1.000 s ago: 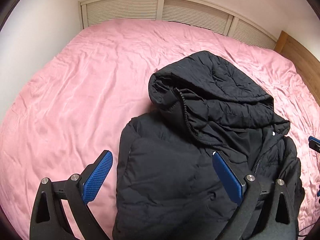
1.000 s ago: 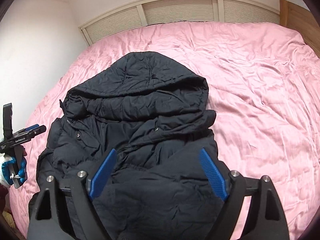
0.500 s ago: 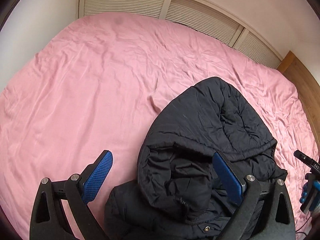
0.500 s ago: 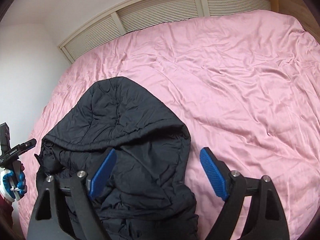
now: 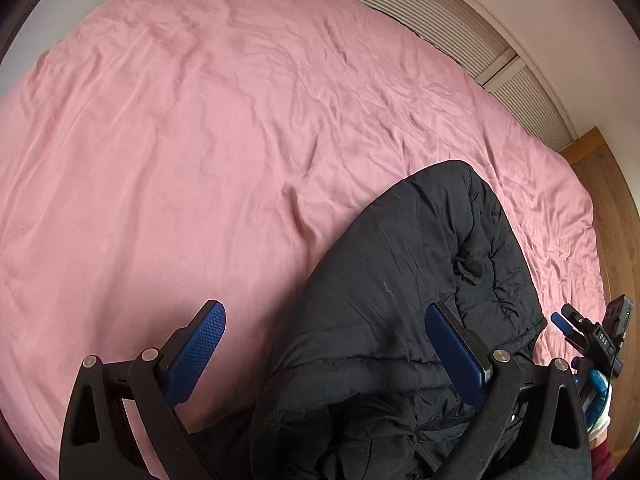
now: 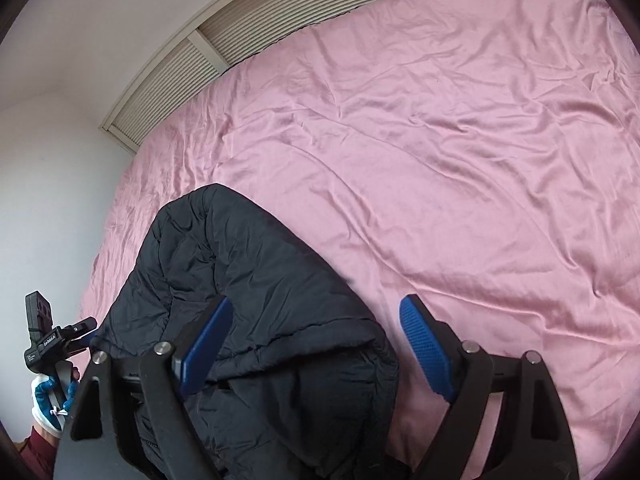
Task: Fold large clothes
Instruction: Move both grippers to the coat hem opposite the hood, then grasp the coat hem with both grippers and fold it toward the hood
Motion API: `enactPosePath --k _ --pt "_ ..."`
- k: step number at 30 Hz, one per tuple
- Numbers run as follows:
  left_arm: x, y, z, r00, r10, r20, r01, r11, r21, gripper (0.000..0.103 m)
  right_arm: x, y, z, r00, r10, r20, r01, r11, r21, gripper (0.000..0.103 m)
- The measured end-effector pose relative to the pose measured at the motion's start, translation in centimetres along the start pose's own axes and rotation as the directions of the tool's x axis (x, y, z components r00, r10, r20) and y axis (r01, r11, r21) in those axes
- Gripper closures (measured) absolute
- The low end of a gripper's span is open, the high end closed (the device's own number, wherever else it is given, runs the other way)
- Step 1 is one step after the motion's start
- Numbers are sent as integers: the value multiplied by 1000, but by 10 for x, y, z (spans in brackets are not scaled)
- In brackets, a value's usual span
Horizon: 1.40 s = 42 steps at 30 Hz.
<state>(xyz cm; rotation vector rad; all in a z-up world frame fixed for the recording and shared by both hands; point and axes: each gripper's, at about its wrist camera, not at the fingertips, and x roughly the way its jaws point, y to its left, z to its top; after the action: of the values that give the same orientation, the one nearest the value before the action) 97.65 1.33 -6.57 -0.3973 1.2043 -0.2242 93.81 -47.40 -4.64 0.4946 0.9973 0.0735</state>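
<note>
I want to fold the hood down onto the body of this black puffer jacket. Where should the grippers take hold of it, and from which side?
Judging from both wrist views, grip the hood at its two side edges, near its rounded top. The left gripper comes from the hood's left, the right gripper from its right. Both stand open, straddling those edges, and bare pink sheet lies beyond each edge.

Jacket: black puffer jacket (image 6: 256, 320) lies on pink bedsheet (image 6: 440, 160), at seven o'clock.
Right tool (image 6: 316, 344): blue pads spread wide, astride the jacket's edge.
Left tool (image 6: 70, 336): at nine o'clock, in a gloved hand (image 6: 48, 402).
</note>
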Motion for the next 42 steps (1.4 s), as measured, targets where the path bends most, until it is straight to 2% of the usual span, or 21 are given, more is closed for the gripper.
enactPosePath --k 5,8,11,14,16,18,20,22,23,24,28,31,36,42 --pt "14 10 10 999 -15 -30 13 999 -49 4 24 -6 7 999 30 -28 -29 999 15 17" --pt "26 12 12 996 -59 -61 54 996 -74 4 38 -1 9 998 42 -54 -42 999 0 17" --pt "36 1 9 993 -66 -95 62 997 -37 4 51 11 8 994 47 -95 -51 998 -43 17" --pt "46 -11 5 992 -32 -125 34 999 18 5 60 26 7 992 13 -122 -26 993 -111 17" --pt "50 -18 2 991 -11 -135 17 999 42 14 65 34 6 990 -12 -138 -7 991 -137 18" --pt "56 -23 -2 987 0 -163 9 998 57 40 70 42 2 986 -44 -159 17 985 -170 29" --pt "59 -28 -5 984 8 -178 6 997 81 56 73 49 -3 981 -72 -181 34 978 -207 64" --pt "59 -32 -9 984 28 -177 -9 994 106 68 72 54 -8 979 -89 -185 45 973 -228 81" --pt "57 -33 -11 984 25 -174 -6 994 109 79 70 57 -11 980 -97 -175 53 969 -241 85" --pt "55 -35 -12 986 26 -167 -7 993 117 83 67 60 -13 981 -105 -164 61 965 -254 87" --pt "45 -40 -25 990 58 -125 -36 985 167 88 50 73 -30 983 -136 -122 89 940 -328 90" --pt "33 -39 -40 993 69 -93 -51 980 191 89 28 79 -49 989 -125 -83 85 922 -377 90" --pt "3 -37 -74 998 50 -45 -39 974 225 91 -12 82 -90 995 -96 -31 73 896 -438 90" --pt "-43 -27 -119 1000 7 6 -8 974 227 93 -55 89 -135 998 -64 1 57 887 -458 90"
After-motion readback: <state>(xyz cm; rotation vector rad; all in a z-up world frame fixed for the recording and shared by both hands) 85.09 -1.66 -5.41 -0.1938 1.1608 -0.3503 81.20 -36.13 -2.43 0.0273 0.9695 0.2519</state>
